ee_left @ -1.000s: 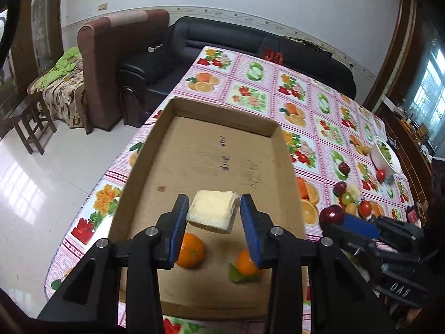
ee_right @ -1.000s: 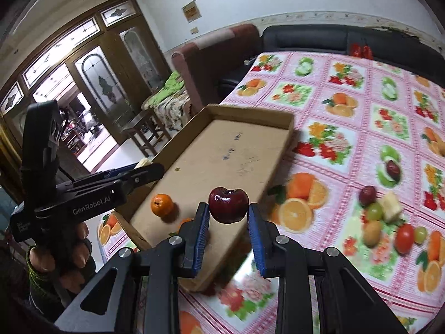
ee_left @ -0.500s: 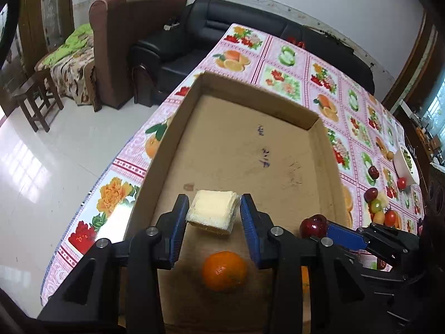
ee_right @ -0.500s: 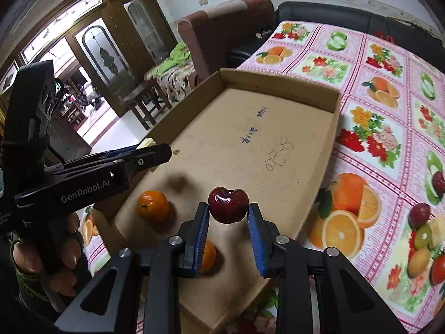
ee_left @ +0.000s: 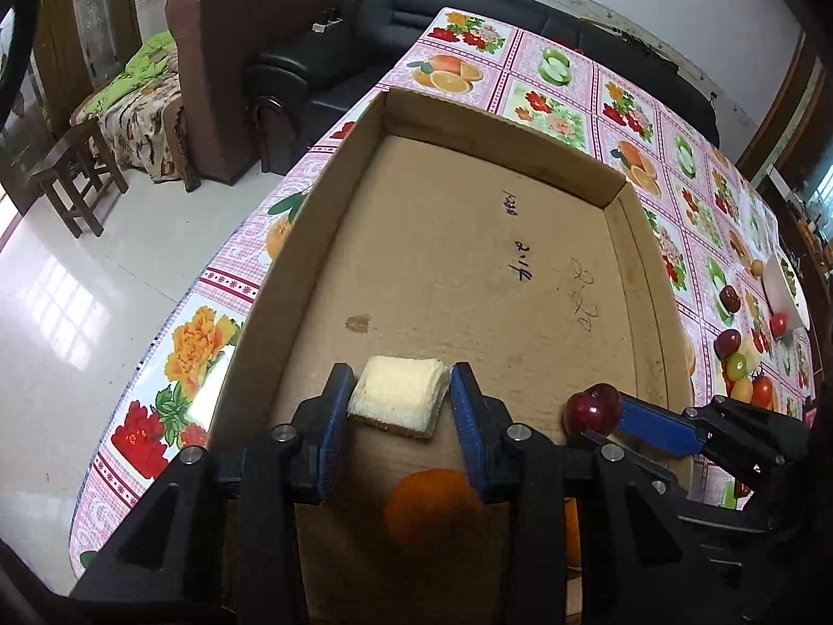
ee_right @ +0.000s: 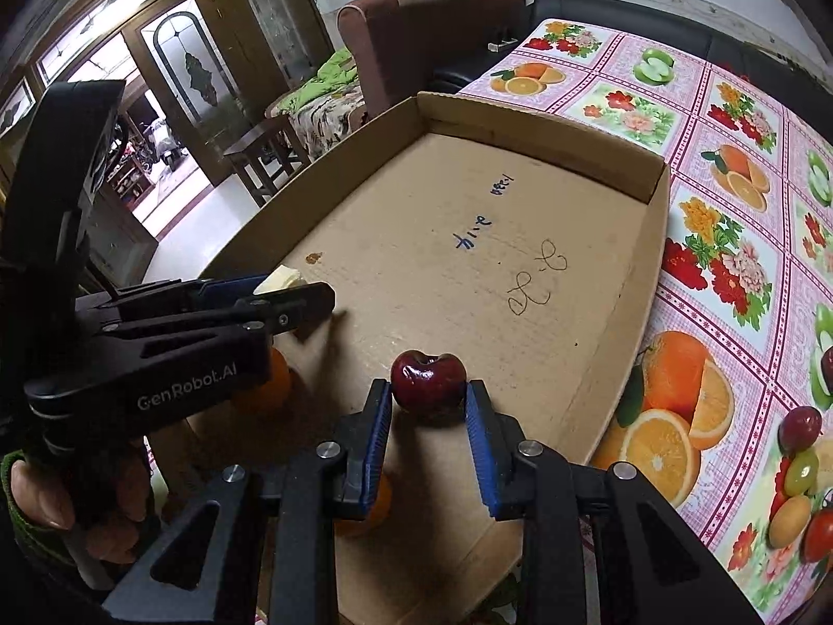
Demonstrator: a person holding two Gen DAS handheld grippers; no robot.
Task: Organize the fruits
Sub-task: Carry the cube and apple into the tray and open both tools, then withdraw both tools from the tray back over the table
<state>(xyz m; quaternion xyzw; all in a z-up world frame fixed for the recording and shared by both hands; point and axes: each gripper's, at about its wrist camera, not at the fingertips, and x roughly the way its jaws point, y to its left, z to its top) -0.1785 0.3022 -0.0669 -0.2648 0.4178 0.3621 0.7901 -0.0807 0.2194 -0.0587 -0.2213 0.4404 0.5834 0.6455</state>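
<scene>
A shallow cardboard tray [ee_left: 500,153] [ee_right: 541,114] lies on the fruit-print table. My left gripper [ee_left: 398,403] is shut on a pale yellow block [ee_left: 398,396], low over the tray's near left part; an orange [ee_left: 429,505] lies under it. In the right wrist view the left gripper [ee_right: 291,294] shows from the side with the yellow block [ee_right: 281,277] at its tip. My right gripper [ee_right: 428,409] is shut on a dark red apple [ee_right: 428,384] [ee_left: 593,409] just above the tray floor. Two oranges [ee_right: 265,380] [ee_right: 364,510] are partly hidden behind the grippers.
Loose fruits [ee_right: 796,469] [ee_left: 739,359] lie on the tablecloth to the right of the tray. A white bowl [ee_left: 781,291] stands at the far right. A brown armchair [ee_left: 239,52], a black sofa [ee_left: 395,15] and a wooden stool [ee_left: 73,177] stand past the table's left and far edges.
Both grippers have come down and forward over the tray, each still holding its item. The tray floor now fills more of both views, and the oranges have slid under the grippers.
</scene>
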